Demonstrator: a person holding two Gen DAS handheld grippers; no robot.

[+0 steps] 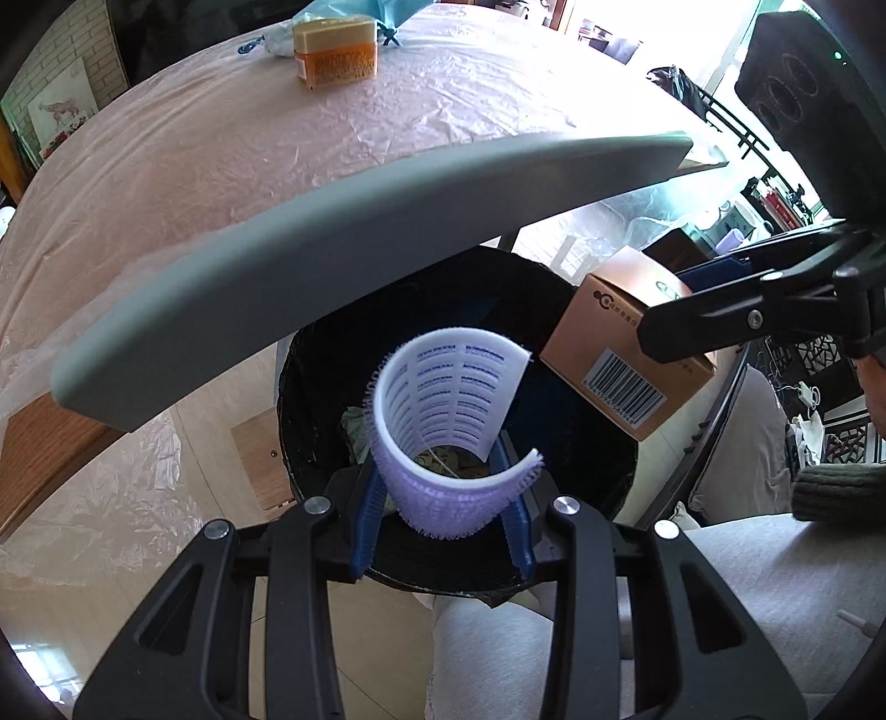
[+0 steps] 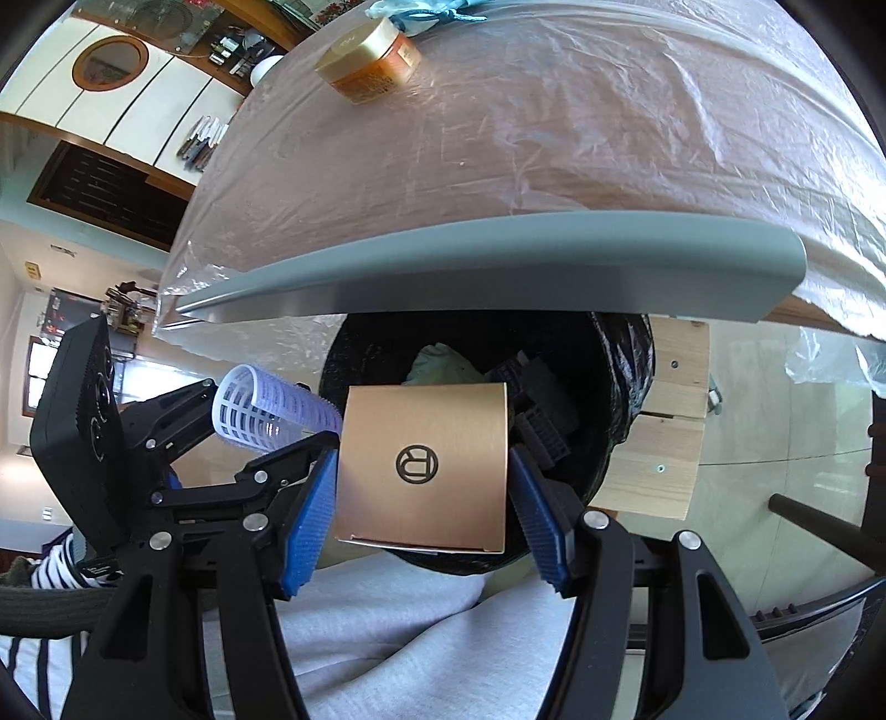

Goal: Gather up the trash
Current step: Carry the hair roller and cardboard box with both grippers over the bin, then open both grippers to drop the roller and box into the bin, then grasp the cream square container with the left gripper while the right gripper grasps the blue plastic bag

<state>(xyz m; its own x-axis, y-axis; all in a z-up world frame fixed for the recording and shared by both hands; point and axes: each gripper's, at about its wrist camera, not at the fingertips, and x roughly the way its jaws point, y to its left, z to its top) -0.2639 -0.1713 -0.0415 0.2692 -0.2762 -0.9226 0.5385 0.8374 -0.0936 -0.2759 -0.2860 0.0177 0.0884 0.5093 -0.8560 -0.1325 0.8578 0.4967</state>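
Trash is sitting in both grippers above a black-lined bin (image 1: pixel 581 471) that is standing just under the grey table edge (image 1: pixel 332 266). The left gripper (image 1: pixel 443 531) is pinching a white and lilac hair roller (image 1: pixel 443 437) between its blue pads (image 1: pixel 368 520), jaws drawn narrow onto it, the roller's open end facing the left wrist camera and lying at the middle of that view, directly over the bin's mouth. At three o'clock from the roller in the same view, the right gripper (image 1: pixel 714 293) is reaching in from the right edge and clamping a copper-coloured carton (image 1: pixel 609 343) with a barcode on its lower face. In the right wrist view that gripper (image 2: pixel 423 487) is holding the carton (image 2: pixel 423 465) between its blue pads (image 2: pixel 310 526), jaws at a middling width and pressing both side faces, a round logo showing on the face turned to the camera; the carton is hanging over the bin (image 2: pixel 609 376), where crumpled pale waste and dark pieces are lying inside. At nine o'clock from the carton, the left gripper (image 2: pixel 266 426) is carrying the roller (image 2: pixel 266 404). On the plastic-covered table (image 2: pixel 498 138), at twelve o'clock, an orange jar with a gold lid (image 2: pixel 368 61) is resting beside a bluish bag (image 2: pixel 421 11). Grey trouser legs (image 2: pixel 398 626) are filling the lower part of the view.
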